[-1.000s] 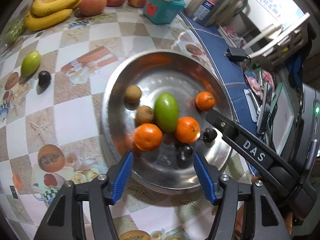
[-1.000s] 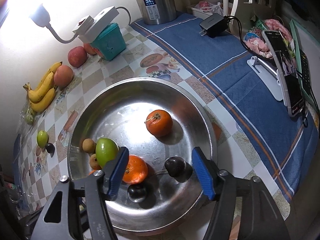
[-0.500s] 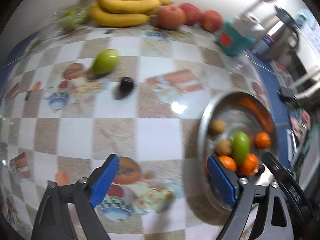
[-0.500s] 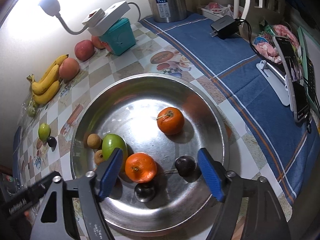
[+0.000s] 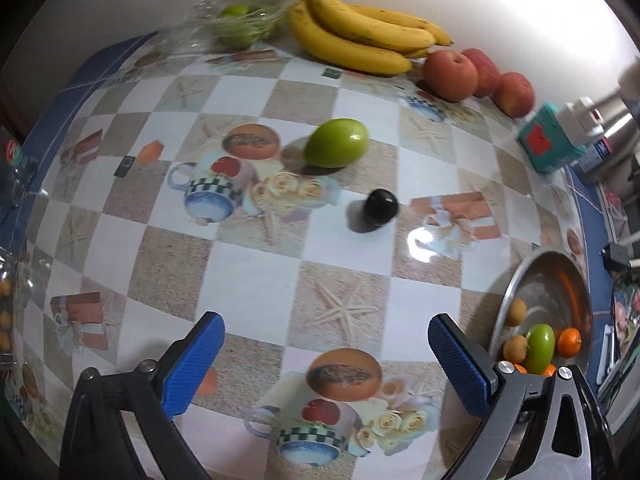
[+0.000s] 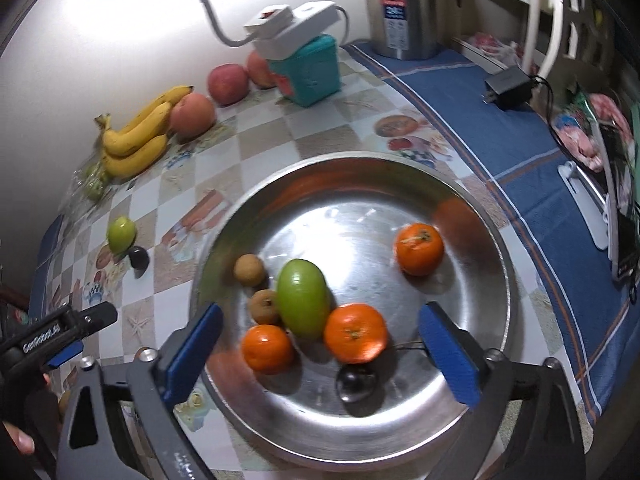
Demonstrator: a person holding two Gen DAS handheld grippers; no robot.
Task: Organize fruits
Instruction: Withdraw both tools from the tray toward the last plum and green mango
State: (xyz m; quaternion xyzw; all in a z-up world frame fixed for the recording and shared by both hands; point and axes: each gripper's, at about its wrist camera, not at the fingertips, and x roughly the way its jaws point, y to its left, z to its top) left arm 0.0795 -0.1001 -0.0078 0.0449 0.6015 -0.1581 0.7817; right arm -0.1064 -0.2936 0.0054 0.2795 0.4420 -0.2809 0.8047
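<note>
**Fruits on the table: approach of the left gripper to the two loose pieces**

Fruits remain outside the dish. The left gripper [image 5: 326, 360] points steeply down over the patterned table [image 5: 248, 288]; its jaws have just been opening, now stand wide, and nothing lies between them. Ahead of it, well apart, sit a dark round fruit [image 5: 381, 208] and, beyond that and near it, a green fruit [image 5: 336, 143]. Bananas [image 5: 360, 36] and three reddish fruits [image 5: 451, 75], probably apples or peaches, line the wall. The right gripper [image 6: 320, 344] hangs over the steel dish [image 6: 472, 384], its jaws also just opened wide and gripping nothing; in the dish lie three oranges [image 6: 355, 333], a green fruit, two small brown fruits [image 6: 249, 269] and one dark fruit [image 6: 354, 384], somewhat blurred.

The step in hand appears to be fetching a loose piece with the left gripper. Take the dark fruit first, since it is nearer. Centre it between the blue pads [image 5: 192, 364] before lowering, because a small round fruit will roll at a glancing touch. Close gently across its widest part. Keep the right gripper clear of the dish's near rim so the carried fruit has room.
</note>
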